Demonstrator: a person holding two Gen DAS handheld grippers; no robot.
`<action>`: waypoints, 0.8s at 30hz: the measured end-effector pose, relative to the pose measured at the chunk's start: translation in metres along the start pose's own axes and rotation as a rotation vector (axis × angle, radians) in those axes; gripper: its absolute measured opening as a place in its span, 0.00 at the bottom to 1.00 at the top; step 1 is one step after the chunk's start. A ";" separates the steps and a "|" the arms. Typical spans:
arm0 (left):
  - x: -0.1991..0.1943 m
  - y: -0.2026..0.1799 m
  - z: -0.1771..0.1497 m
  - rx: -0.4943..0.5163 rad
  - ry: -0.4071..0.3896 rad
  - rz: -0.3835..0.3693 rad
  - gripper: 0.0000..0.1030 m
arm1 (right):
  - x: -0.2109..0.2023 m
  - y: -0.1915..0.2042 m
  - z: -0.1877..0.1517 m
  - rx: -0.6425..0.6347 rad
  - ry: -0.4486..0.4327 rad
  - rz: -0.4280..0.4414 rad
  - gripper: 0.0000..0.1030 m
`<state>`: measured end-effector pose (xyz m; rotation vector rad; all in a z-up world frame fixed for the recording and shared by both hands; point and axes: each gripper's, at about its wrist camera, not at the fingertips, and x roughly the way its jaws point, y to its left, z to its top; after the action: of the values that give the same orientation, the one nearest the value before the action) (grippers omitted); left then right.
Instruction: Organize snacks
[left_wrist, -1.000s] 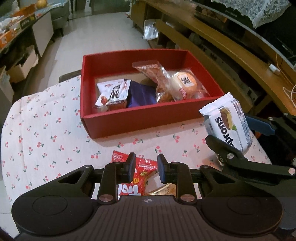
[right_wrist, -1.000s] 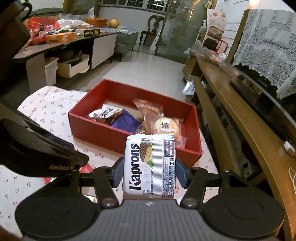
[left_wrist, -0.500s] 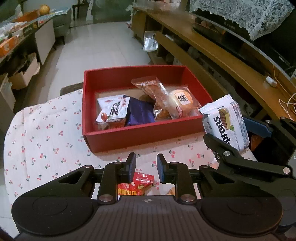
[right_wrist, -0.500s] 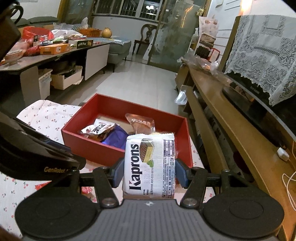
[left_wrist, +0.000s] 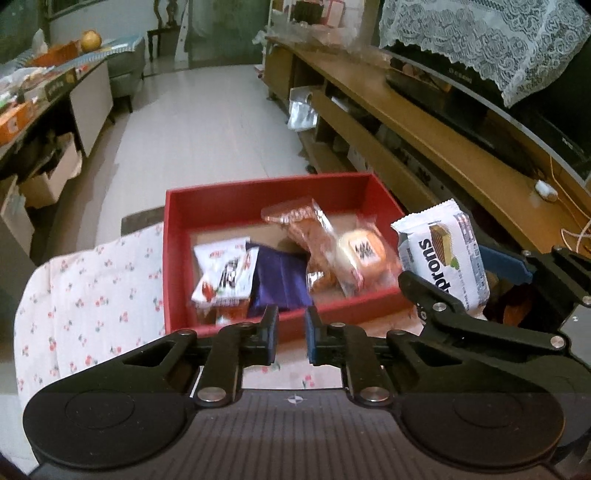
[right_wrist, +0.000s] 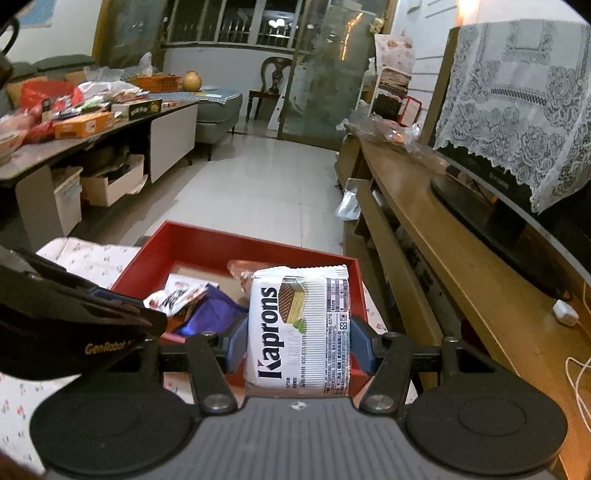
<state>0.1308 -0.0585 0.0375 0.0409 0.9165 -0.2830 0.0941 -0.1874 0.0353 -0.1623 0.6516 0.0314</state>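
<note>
Here, in the left wrist view, the left gripper (left_wrist: 290, 334) has its jaws pressed together on nothing; the red box (left_wrist: 384, 310) lies ahead at the desk's far edge. In the right wrist view, the right gripper (right_wrist: 298, 345) pinches the upright Kaprons wafer pack (right_wrist: 299, 328) just short of the box's near right corner.

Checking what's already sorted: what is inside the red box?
In the red box: a white-and-red packet, a purple packet, a clear bag of brown snacks and a wrapped round cake. Anything beneath them is hidden.
</note>
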 end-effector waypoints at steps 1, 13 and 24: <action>0.002 0.001 0.004 -0.003 -0.003 0.000 0.18 | 0.003 -0.002 0.003 0.010 0.002 0.005 0.62; 0.024 0.034 -0.010 -0.088 0.127 -0.064 0.59 | 0.025 -0.006 -0.006 0.030 0.104 0.080 0.62; 0.070 0.021 -0.064 0.009 0.331 -0.037 0.78 | 0.022 -0.004 -0.017 0.021 0.144 0.113 0.62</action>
<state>0.1266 -0.0443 -0.0589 0.0807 1.2459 -0.3199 0.1018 -0.1945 0.0095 -0.1077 0.8039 0.1226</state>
